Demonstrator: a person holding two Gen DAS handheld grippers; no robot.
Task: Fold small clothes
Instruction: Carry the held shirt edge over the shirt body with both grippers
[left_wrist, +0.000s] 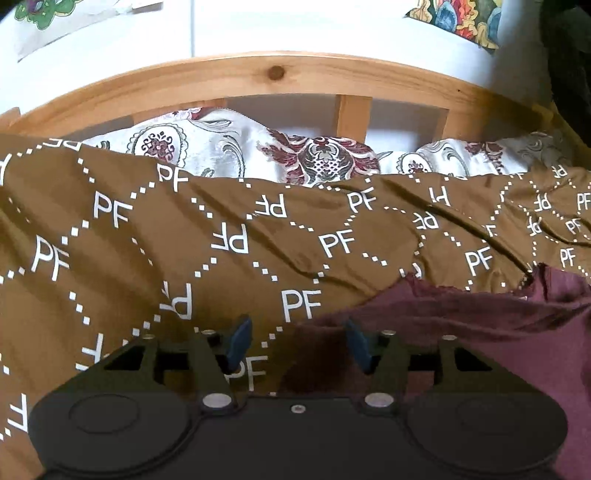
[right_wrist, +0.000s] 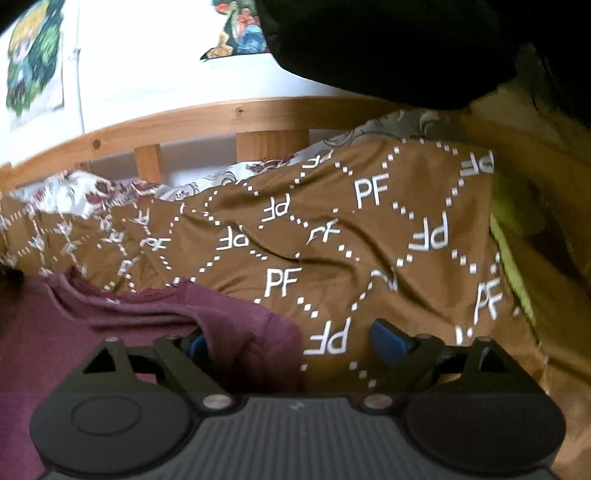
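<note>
A maroon garment (left_wrist: 480, 332) is seen lying on a bed covered by a brown spread (left_wrist: 147, 240) printed with white "PF" letters and dotted diamonds, well short of the wooden headboard (left_wrist: 277, 77) at the bed's far edge, where a white pillow with dark red ornaments (left_wrist: 229, 147) is propped. The left gripper (left_wrist: 297, 343) is held with its blue fingers (left_wrist: 238, 341) apart and nothing pinched, over the garment's edge. The right gripper (right_wrist: 295, 341) is spread wide, the garment's other edge (right_wrist: 251, 339) lying loose between its fingers.
</note>
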